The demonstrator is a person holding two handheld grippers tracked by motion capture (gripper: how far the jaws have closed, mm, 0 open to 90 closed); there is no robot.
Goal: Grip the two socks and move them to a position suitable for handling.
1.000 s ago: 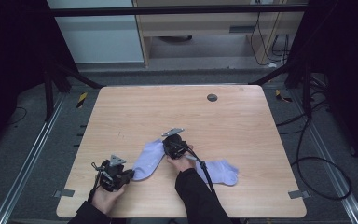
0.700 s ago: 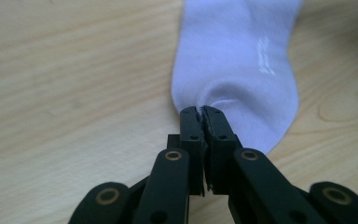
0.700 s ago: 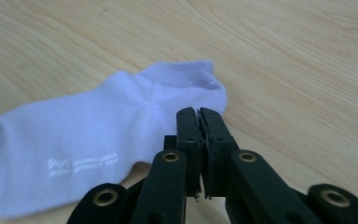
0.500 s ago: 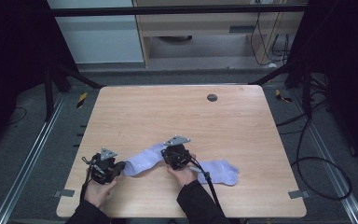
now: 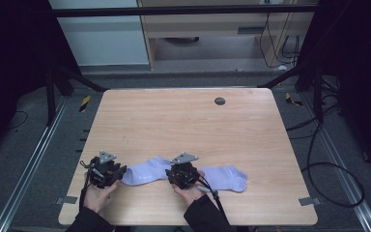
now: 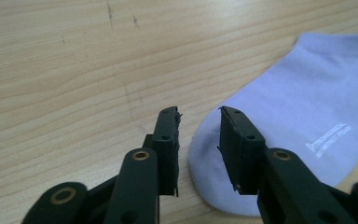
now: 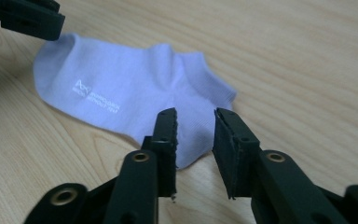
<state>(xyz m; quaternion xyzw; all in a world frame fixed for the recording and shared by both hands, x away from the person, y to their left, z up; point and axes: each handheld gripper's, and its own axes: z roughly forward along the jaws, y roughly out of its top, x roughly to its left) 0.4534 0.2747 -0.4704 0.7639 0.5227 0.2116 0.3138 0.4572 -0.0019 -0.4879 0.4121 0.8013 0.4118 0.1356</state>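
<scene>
**A:** How should that step have gone? The left gripper [image 6: 198, 116] stood with its jaws narrowly apart and empty, poised at the toe of the left sock [image 6: 298, 126], which lay flat on the table [image 6: 74, 70] near the front edge.

**B:** I'd judge it best to lower it until one jaw slid under the toe's rim, then close, so only that sock's fabric was pinched. The right gripper [image 7: 195, 116] was the same, jaws a little apart and holding nothing, over the cuff end.

**A:** What did the views add?

**B:** The left gripper view showed the gap between jaw and toe. The high view showed a second sock [image 5: 224, 177] to the right of the right gripper, touching or just beside the first. The right gripper view showed the printed logo [image 7: 95, 95].
</scene>
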